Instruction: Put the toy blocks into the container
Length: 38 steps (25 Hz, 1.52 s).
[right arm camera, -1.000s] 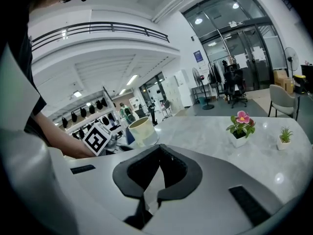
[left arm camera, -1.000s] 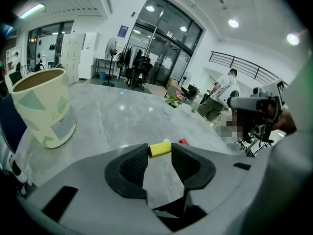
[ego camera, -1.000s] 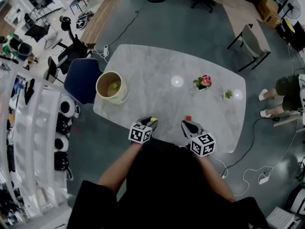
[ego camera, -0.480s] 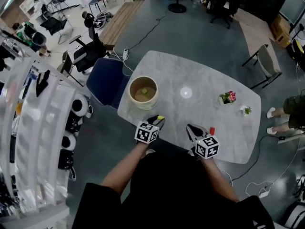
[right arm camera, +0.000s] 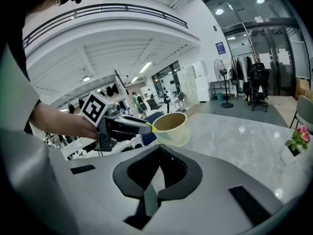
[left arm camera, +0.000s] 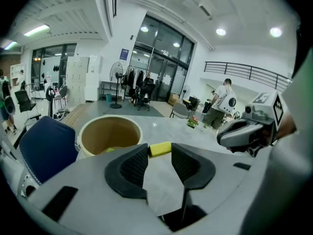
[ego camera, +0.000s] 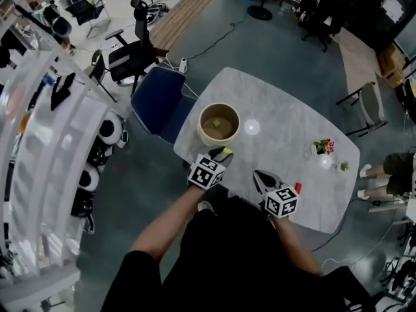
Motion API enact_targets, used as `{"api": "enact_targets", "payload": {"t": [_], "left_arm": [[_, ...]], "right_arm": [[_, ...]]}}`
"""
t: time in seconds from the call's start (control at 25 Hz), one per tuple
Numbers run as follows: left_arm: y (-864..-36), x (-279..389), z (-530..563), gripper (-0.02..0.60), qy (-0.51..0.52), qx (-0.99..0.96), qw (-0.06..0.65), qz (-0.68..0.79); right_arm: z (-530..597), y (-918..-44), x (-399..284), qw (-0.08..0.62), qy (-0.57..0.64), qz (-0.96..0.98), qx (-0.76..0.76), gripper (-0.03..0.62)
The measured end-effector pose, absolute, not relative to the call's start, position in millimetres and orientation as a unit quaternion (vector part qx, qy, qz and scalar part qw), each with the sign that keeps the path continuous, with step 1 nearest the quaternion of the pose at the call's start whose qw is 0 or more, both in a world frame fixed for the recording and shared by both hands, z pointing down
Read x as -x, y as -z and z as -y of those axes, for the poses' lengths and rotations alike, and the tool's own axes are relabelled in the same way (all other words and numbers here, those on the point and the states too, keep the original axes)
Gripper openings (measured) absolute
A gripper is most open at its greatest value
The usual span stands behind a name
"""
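My left gripper [ego camera: 225, 153] is shut on a small yellow block [left arm camera: 160, 149], pinched at the very tips of its jaws. It hangs just in front of the round tan container [ego camera: 219, 123], close to its near rim. In the left gripper view the container [left arm camera: 110, 135] shows a green block [left arm camera: 110, 150] inside. My right gripper [ego camera: 259, 175] is shut with nothing in it, over the table's near edge. A red block [ego camera: 298, 188] lies on the table just right of it. In the right gripper view the left gripper [right arm camera: 150, 128] reaches toward the container [right arm camera: 171, 127].
The grey marble table [ego camera: 279, 125] carries a small flower pot [ego camera: 323, 147] and a tiny green plant [ego camera: 343, 166] at its right end. A blue chair [ego camera: 158, 103] stands beyond the container at the table's left. White shelving fills the left side.
Both grippers have moved toward the container, the left one rising with the yellow block still in its jaws. The red block now lies to the right of the right gripper.
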<state>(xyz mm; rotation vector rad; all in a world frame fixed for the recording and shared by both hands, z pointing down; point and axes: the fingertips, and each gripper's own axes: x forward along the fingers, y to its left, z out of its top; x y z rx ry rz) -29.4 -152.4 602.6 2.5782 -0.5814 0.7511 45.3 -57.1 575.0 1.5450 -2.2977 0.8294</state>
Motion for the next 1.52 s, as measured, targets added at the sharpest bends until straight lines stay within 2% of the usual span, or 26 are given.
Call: {"api": "enact_targets", "payload": {"t": [0.36, 0.72, 1.12, 1.52], "left_arm": [[-591.1, 53.0, 213.8, 0.147, -0.270, -0.921, 0.173, 0.222], [-604.0, 37.2, 270.8, 0.149, -0.337, -0.909, 0.136, 0.202], [-645.4, 11.1, 285.2, 0.150, -0.451, -0.877, 0.096, 0.134], [-684.3, 11.1, 280.8, 0.152, -0.517, -0.842, 0.104, 0.113]], "right_arm": [[121.9, -589.9, -24.0, 0.130, -0.281, 0.816, -0.488, 0.000], [159.5, -606.3, -48.0, 0.109, -0.293, 0.805, -0.505, 0.000], [168.0, -636.7, -70.4, 0.104, -0.323, 0.789, -0.512, 0.000], [185.7, -654.8, -92.9, 0.103, -0.315, 0.790, -0.516, 0.000]]}}
